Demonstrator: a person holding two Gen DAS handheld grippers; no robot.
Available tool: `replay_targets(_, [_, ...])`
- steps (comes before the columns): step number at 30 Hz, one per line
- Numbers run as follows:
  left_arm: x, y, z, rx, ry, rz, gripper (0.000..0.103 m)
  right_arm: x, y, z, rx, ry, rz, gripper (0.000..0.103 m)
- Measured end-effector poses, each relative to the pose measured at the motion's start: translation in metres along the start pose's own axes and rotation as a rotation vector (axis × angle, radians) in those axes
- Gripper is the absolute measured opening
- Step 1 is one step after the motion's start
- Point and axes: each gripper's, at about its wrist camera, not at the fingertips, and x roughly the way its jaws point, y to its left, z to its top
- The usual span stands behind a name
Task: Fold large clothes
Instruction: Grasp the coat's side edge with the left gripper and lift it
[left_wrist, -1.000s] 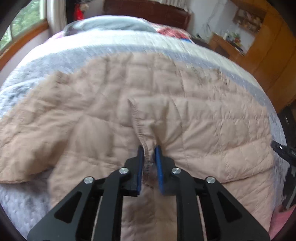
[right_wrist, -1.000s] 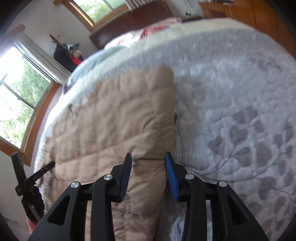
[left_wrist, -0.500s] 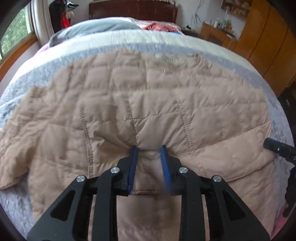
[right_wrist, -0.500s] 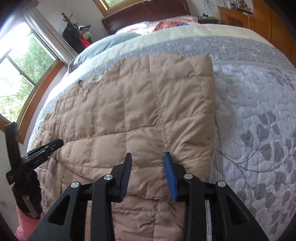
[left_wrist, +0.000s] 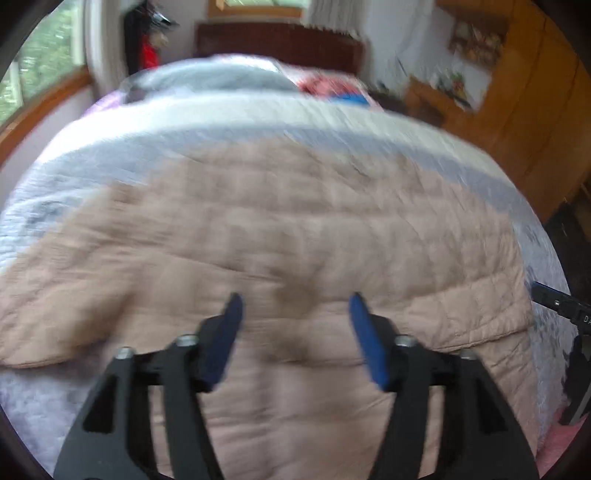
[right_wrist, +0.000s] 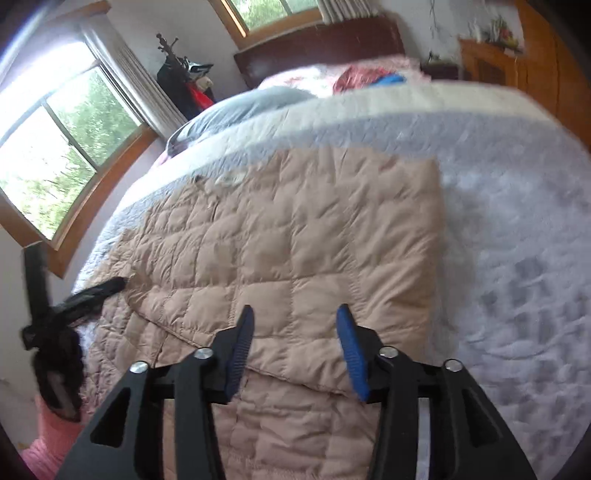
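Now that both have let go of the folded fabric, the left tool (left_wrist: 293, 325) and right tool (right_wrist: 295, 339) hover open above the beige quilted puffer jacket (right_wrist: 295, 240), lying flat on the grey patterned bedspread (right_wrist: 517, 258), one fold completed.

A bed (right_wrist: 517, 240) under a grey-and-white quilted bedspread (left_wrist: 221, 136) carries a tan quilted jacket (right_wrist: 295, 240), spread flat ahead of and beneath both jaws; pillows (right_wrist: 251, 103) lie far beyond them.
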Motion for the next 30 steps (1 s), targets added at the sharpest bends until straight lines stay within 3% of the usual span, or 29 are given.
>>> replay_targets(5, [-0.048, 0.104, -0.019, -0.154, 0.002, 0.147, 0.068, -0.004, -0.005, -0.001, 0.018, 0.013, -0.024, 0.050])
replay_targets(8, [-0.069, 0.185, -0.045, -0.297, 0.017, 0.289, 0.069, 0.010, -0.007, -0.002, 0.027, 0.051, -0.023, 0.050])
replay_targets(13, [-0.093, 0.310, -0.089, -0.625, 0.042, 0.389, 0.068, 0.026, -0.004, -0.007, 0.011, 0.082, -0.033, 0.050])
replay_targets(19, [-0.101, 0.402, -0.113, -0.896, -0.004, 0.347, 0.064, 0.032, -0.006, -0.009, 0.008, 0.090, -0.040, 0.050])
replay_targets(23, [-0.094, 0.422, -0.107, -0.957, -0.040, 0.313, 0.058, 0.035, -0.007, -0.010, -0.002, 0.094, -0.046, 0.050])
replay_targets(30, [-0.088, 0.445, -0.118, -1.037, -0.086, 0.276, 0.017, 0.041, -0.010, -0.011, 0.005, 0.104, -0.037, 0.050])
